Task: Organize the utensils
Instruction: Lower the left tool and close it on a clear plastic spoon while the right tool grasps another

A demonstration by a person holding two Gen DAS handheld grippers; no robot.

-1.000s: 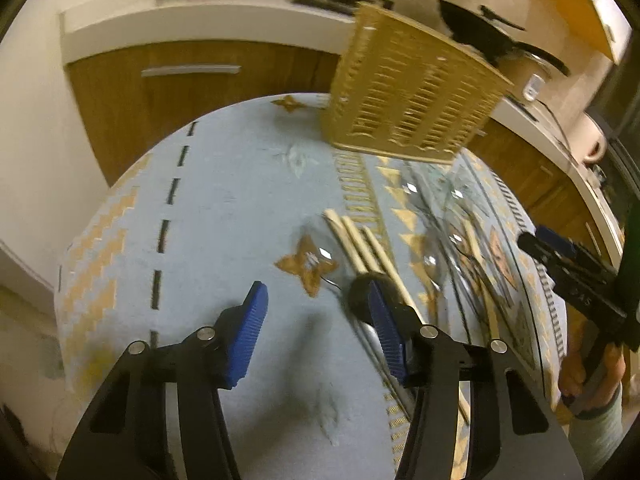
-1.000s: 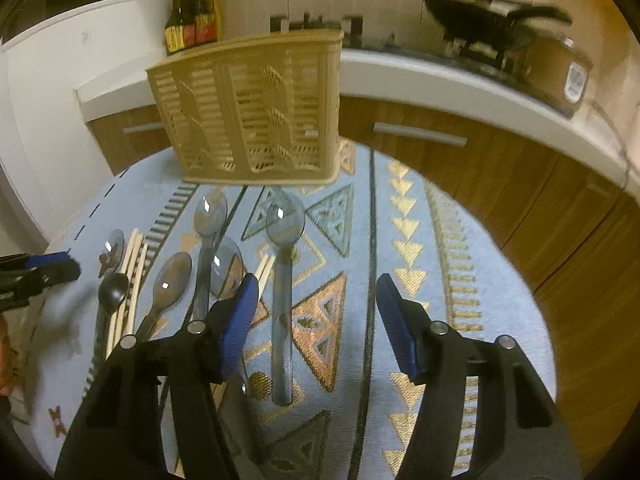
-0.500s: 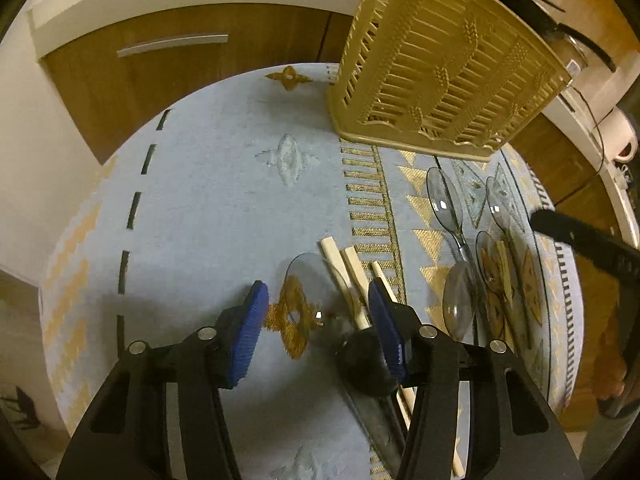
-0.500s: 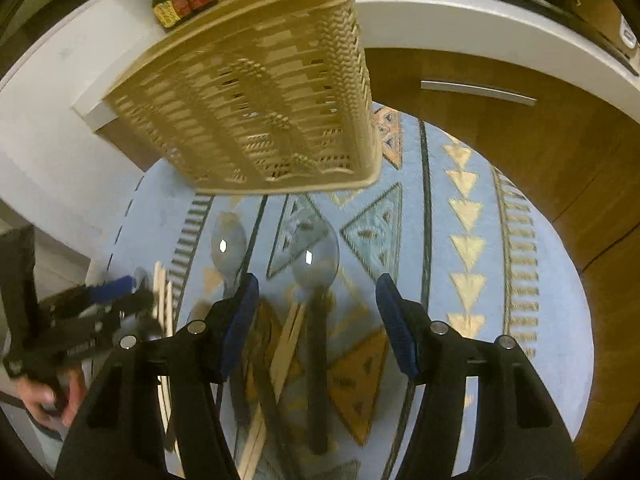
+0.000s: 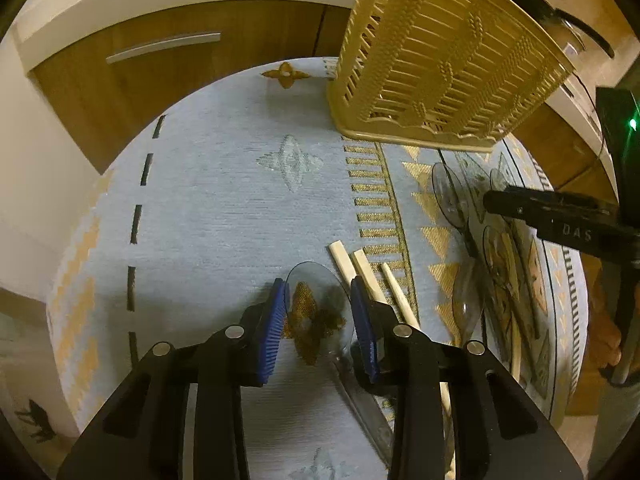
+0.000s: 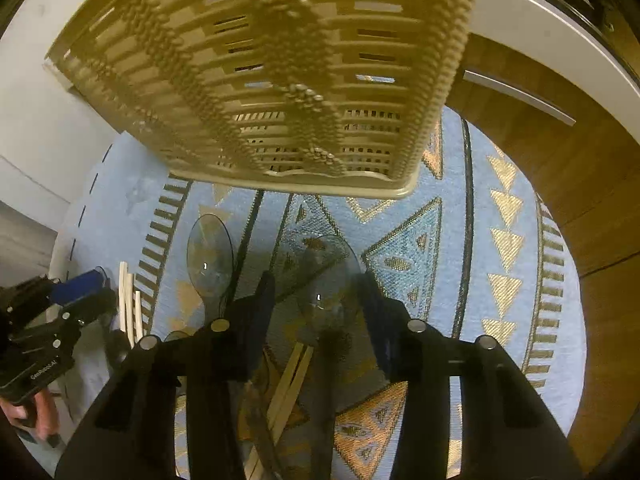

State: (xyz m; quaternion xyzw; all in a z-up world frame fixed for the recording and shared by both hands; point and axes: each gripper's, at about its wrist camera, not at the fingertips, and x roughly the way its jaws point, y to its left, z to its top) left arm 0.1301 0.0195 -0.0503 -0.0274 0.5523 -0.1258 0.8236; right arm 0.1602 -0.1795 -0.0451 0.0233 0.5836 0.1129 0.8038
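Observation:
Several clear plastic spoons and wooden chopsticks (image 5: 362, 268) lie on a round table with a patterned blue cloth (image 5: 208, 208). My left gripper (image 5: 320, 304) is open, its blue pads on either side of the bowl of a clear spoon (image 5: 316, 300) lying on the cloth. My right gripper (image 6: 318, 300) is open low over another clear spoon (image 6: 328, 268), its pads on either side of the bowl. A beige slatted utensil basket (image 5: 440, 60) stands at the far side, and looms close in the right wrist view (image 6: 280, 72).
More clear spoons (image 6: 210, 256) (image 5: 450, 196) and chopsticks (image 6: 288, 384) lie between the two grippers. Wooden cabinets (image 5: 180, 68) with white counters surround the table. The right gripper shows in the left wrist view (image 5: 560, 216); the left gripper shows in the right wrist view (image 6: 52, 312).
Both grippers have moved forward and down towards the table. The left now straddles a clear spoon's bowl, the right straddles another spoon close to the basket. Both have narrowed a little.

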